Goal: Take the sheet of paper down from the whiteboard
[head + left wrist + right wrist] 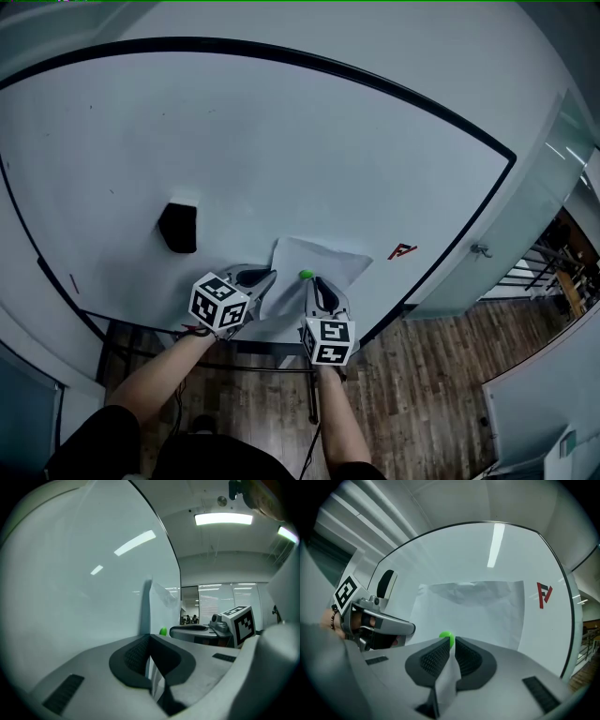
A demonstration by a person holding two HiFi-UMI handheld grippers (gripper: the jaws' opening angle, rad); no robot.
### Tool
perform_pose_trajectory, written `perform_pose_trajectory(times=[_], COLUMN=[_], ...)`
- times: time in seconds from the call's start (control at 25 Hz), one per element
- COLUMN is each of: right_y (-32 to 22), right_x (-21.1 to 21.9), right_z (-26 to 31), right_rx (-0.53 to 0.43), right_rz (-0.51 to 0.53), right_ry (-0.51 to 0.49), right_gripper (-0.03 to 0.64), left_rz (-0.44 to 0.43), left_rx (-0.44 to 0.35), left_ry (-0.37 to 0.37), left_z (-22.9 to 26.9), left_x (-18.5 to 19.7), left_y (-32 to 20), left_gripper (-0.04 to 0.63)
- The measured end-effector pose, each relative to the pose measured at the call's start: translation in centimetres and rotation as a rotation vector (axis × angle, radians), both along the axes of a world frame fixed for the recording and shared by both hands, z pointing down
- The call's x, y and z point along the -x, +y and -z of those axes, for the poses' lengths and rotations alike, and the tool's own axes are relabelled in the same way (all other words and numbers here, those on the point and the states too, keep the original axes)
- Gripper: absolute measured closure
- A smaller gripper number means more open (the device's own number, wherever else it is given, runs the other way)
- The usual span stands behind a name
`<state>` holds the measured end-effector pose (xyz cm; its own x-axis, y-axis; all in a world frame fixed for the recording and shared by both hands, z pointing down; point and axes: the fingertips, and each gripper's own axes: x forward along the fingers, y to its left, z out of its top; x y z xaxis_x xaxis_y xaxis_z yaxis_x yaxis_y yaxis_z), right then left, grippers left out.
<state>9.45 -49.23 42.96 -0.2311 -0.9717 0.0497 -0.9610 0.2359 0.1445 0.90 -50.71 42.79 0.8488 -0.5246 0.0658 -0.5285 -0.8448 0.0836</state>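
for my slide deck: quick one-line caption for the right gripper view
Right gripper shut on the edge of the sheet of paper, beside the green magnet on the whiteboard.

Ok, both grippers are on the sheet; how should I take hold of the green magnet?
Pinch the green magnet by its rounded sides, coming straight at the whiteboard: it is a small knob standing proud of the sheet of paper. The right gripper sits nearest, but its fingers are shut on the sheet.
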Motion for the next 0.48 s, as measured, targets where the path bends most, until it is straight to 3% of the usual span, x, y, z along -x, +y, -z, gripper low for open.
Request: perform_pose_trajectory(times=[0.12, 0.2, 0.48], right_y=[-0.2, -0.4, -0.9], right_x=[0.9, 1.3, 1.6], right_z=[0.3, 0.1, -0.1], right_rx=[-0.005, 0.002, -0.012], right_rz=[0.011, 0.004, -0.086], right_ry=[0.003, 0.019, 0.098], right_gripper=[0.564, 0.491, 0.48], left_rz=[-0.006, -0.009, -0.033], left_rx=[0.002, 0.005, 0.011], left_ry=[0.0, 0.002, 0.013], left_z=[0.0, 0.0, -0.2], left_x=[0.0, 0.0, -0.1], left_y=[0.1, 0.1, 0.5], left_gripper=[0.575, 0.575, 0.575])
